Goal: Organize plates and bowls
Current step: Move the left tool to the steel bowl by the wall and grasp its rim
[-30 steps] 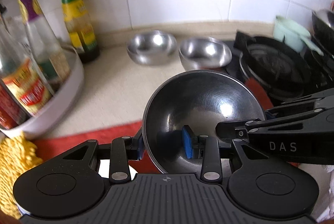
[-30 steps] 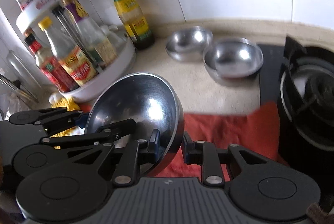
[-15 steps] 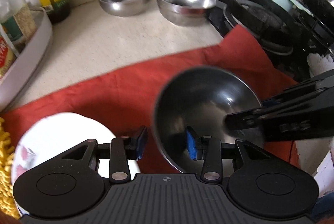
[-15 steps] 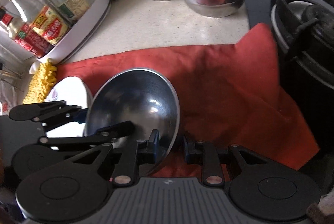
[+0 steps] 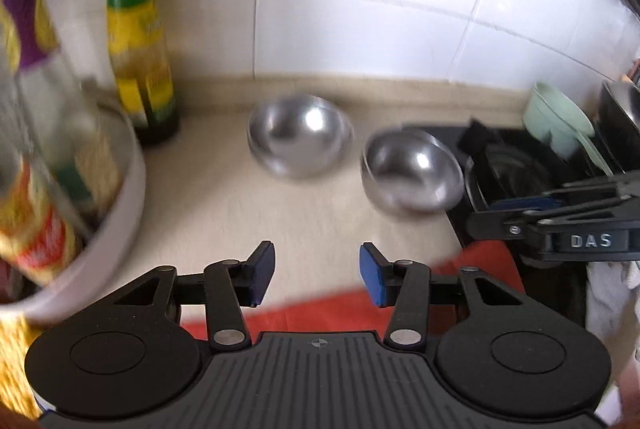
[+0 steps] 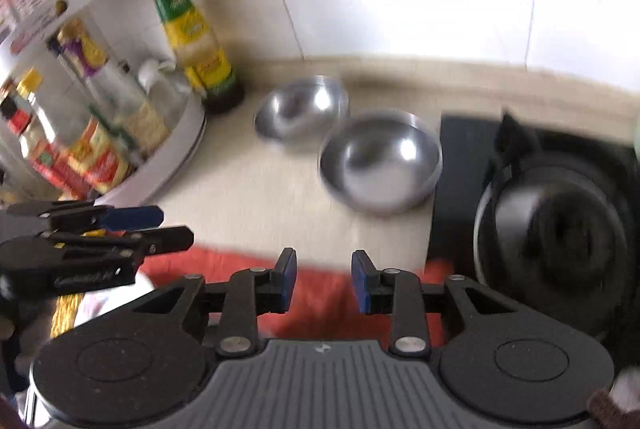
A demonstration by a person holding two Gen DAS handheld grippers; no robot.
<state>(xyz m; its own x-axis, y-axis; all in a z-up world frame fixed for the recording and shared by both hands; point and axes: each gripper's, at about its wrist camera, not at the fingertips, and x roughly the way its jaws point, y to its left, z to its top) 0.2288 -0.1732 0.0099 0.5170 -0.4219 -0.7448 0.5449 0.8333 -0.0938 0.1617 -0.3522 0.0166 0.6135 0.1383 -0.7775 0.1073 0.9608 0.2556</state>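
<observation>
Two steel bowls stand side by side near the tiled wall, the left bowl [image 5: 300, 141] [image 6: 304, 109] and the right bowl [image 5: 412, 175] [image 6: 380, 161]. My left gripper [image 5: 317, 275] hovers over the near counter and the edge of the red cloth [image 5: 320, 313]. Its jaws are opening and nothing is between the blue pads. My right gripper [image 6: 324, 279] is over the red cloth [image 6: 320, 293], jaws opening too, also empty. Each gripper shows in the other's view: the right gripper [image 5: 484, 215] at the right, the left gripper [image 6: 160, 229] at the left. Both views are blurred.
A white turntable rack [image 5: 124, 205] [image 6: 180, 157] full of bottles stands at the left, with a green-labelled bottle [image 5: 140, 41] [image 6: 192, 33] behind it. The black stove [image 5: 516, 169] [image 6: 560, 221] is on the right, a pale green cup [image 5: 556, 121] beyond it. A white plate [image 6: 94, 303] shows at lower left.
The steel bowl that both grippers held by its rim is no longer between the jaws and is out of view. Both grippers have opened and risen, and now look toward the back wall.
</observation>
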